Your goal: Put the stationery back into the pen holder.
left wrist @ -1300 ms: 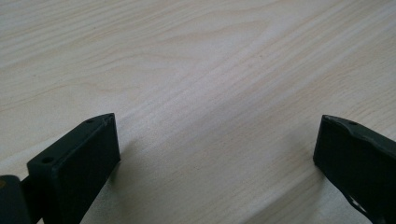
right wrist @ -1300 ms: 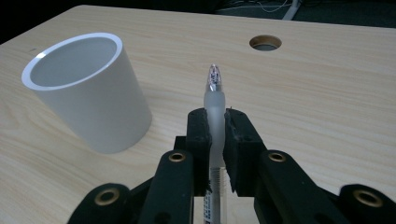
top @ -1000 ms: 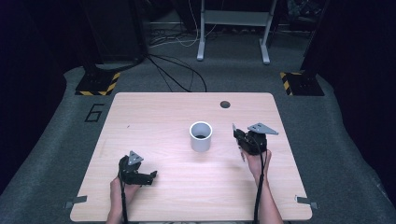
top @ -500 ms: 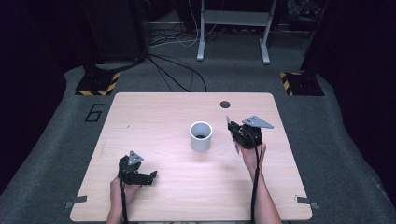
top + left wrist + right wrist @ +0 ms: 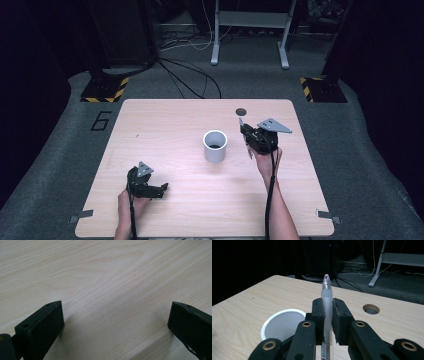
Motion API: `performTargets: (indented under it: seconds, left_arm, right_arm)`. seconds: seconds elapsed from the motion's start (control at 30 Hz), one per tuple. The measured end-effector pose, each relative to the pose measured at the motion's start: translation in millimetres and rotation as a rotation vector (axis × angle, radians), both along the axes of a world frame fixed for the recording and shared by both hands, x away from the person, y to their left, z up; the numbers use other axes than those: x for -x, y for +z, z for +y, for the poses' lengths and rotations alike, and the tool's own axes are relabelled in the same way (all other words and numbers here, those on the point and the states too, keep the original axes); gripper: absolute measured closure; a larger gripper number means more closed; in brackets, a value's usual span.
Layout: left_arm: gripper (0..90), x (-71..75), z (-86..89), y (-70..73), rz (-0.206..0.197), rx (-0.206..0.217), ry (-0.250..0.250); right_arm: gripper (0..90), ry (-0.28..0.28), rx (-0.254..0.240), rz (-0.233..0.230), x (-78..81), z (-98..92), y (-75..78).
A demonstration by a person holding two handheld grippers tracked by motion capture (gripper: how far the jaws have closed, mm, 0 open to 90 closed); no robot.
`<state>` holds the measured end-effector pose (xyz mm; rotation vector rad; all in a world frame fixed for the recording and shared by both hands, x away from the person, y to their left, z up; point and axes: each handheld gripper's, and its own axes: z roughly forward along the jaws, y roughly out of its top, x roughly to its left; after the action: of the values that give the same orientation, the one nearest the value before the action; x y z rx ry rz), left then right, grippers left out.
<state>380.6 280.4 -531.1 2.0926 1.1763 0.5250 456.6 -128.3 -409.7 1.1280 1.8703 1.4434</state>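
The right gripper (image 5: 326,312) is clamped on a pen (image 5: 326,293), and over the last second it has moved in from the table's right side to just beside the white cup (image 5: 215,145), pen tip raised. That closing approach suggests the pen is bound for the cup. The left gripper (image 5: 159,189) has not moved; it rests on the table (image 5: 165,120) near its front edge, jaws spread and empty.

Frosted pen (image 5: 326,298) upright beside the white cup (image 5: 215,145).

Dark lab: hazard-taped stands (image 5: 105,91), floor cables (image 5: 187,82).
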Motion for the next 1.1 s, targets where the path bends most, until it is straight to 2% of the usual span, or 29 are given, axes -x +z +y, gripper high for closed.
performTargets:
  seconds: [0.33, 0.6, 0.7, 1.1]
  left_arm:
    - [0.5, 0.0, 0.0, 0.0, -0.001, 0.000, 0.000]
    - [0.6, 0.0, 0.0, -0.1, -0.001, 0.001, 0.001]
    - [0.6, 0.0, -0.1, 0.0, 0.000, 0.001, 0.001]
    - [0.5, 0.0, 0.0, 0.0, 0.000, 0.000, 0.000]
  right_arm:
    - [80.5, 0.019, 0.000, -0.030, -2.6, 7.8, 18.1]
    - [80.6, 0.029, 0.002, -0.049, -5.7, 13.6, 25.7]
    - [80.6, 0.035, 0.001, -0.043, -7.2, 16.4, 29.8]
    - [80.6, 0.071, 0.008, -0.078, -18.1, 34.6, 44.1]
